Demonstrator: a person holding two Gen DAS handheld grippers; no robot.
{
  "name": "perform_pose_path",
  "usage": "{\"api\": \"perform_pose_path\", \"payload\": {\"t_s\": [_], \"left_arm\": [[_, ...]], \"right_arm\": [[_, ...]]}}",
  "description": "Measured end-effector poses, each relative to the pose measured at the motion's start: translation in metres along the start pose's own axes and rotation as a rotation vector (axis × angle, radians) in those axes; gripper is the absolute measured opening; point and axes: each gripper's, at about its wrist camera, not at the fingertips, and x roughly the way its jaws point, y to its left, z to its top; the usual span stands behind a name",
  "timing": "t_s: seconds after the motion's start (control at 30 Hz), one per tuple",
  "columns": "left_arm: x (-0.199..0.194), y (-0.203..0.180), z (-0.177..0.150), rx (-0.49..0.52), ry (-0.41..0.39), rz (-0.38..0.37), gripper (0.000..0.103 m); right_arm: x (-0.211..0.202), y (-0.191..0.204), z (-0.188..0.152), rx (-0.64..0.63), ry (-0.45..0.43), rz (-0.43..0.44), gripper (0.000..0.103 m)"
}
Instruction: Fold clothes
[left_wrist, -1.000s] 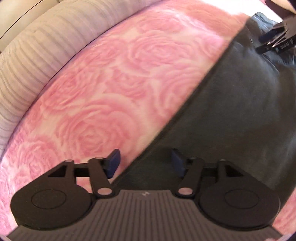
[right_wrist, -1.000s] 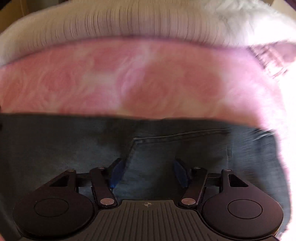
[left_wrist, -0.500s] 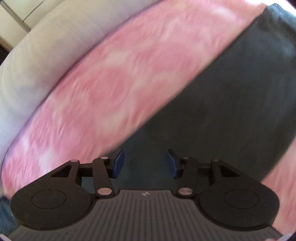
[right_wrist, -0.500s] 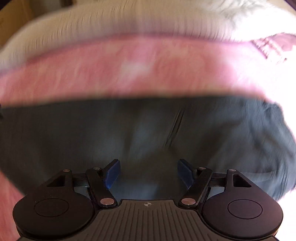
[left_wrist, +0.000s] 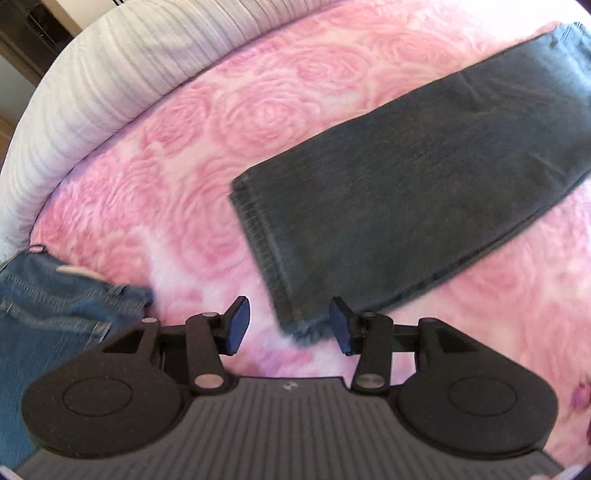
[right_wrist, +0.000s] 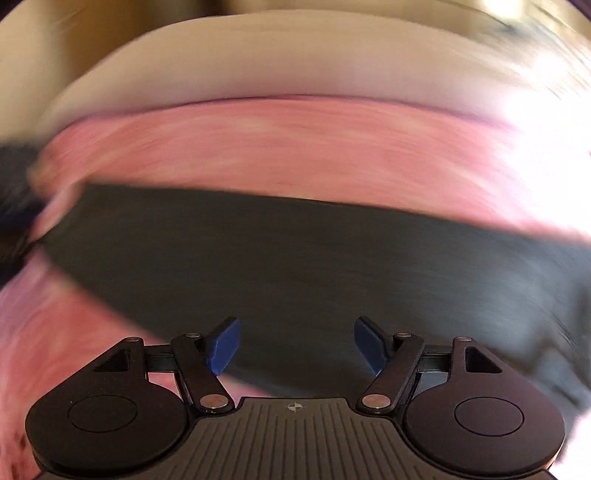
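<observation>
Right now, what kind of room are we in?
Likely a bedroom: dark jeans lie on a pink rose-patterned blanket with a ribbed pale cushion or headboard along its edge, and blue jeans wait nearby.

- The right wrist view is smeared by motion: the dark jeans (right_wrist: 295, 266) and pink blanket (right_wrist: 277, 147) show no seams or pattern.
- In the left wrist view, the dark jeans (left_wrist: 424, 192) run off the right edge.
- Blue jeans (left_wrist: 48, 302) are cut off at the left edge.
</observation>
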Motion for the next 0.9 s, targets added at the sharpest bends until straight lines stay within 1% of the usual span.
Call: {"api": "perform_pose_path", "payload": {"t_s": [0.03,0.1,0.13,0.2,0.27,0.33,0.4,0.43,0.5,0.57,0.73,0.8,0.83,0.87,0.9], "left_arm": [[-0.005,0.004,-0.006,0.005,-0.004,-0.008,0.049],[-0.011,0.011,-0.017,0.038,-0.003,-0.014,0.050],[-0.016,0.014,-0.024,0.064,-0.012,-0.005,0.050],[-0.026,0.018,-0.036,0.111,-0.043,0.005,0.050],[-0.035,0.021,-0.050,0.150,-0.079,0.015,0.052],[-0.041,0.024,-0.063,0.182,-0.109,0.023,0.052],[-0.043,0.027,-0.074,0.196,-0.125,0.027,0.053],[-0.043,0.029,-0.078,0.198,-0.129,0.028,0.053],[-0.043,0.032,-0.086,0.201,-0.140,0.023,0.053],[-0.042,0.033,-0.091,0.205,-0.152,0.020,0.053],[-0.040,0.032,-0.096,0.205,-0.175,-0.001,0.053],[-0.039,0.030,-0.095,0.213,-0.178,-0.005,0.053],[-0.039,0.029,-0.095,0.213,-0.180,-0.008,0.053],[-0.039,0.029,-0.095,0.214,-0.181,-0.010,0.053],[-0.040,0.029,-0.095,0.213,-0.182,-0.011,0.053]], "right_arm": [[0.007,0.033,0.003,-0.103,-0.017,0.031,0.072],[0.021,0.094,0.005,-0.311,-0.059,0.075,0.072],[0.029,0.120,0.006,-0.397,-0.085,0.093,0.071],[0.046,0.167,0.010,-0.522,-0.125,0.125,0.067],[0.065,0.202,0.014,-0.598,-0.157,0.128,0.064],[0.083,0.230,0.015,-0.645,-0.186,0.121,0.063],[0.100,0.253,0.018,-0.691,-0.191,0.123,0.062],[0.109,0.264,0.018,-0.721,-0.188,0.116,0.062],[0.127,0.279,0.014,-0.793,-0.176,0.069,0.061],[0.134,0.288,0.013,-0.833,-0.196,0.031,0.061],[0.149,0.298,0.013,-0.914,-0.214,-0.032,0.060],[0.151,0.300,0.013,-0.947,-0.218,-0.046,0.050],[0.150,0.300,0.012,-0.960,-0.219,-0.051,0.042],[0.149,0.301,0.010,-0.969,-0.219,-0.057,0.036],[0.148,0.301,0.008,-0.979,-0.220,-0.064,0.033]]}}
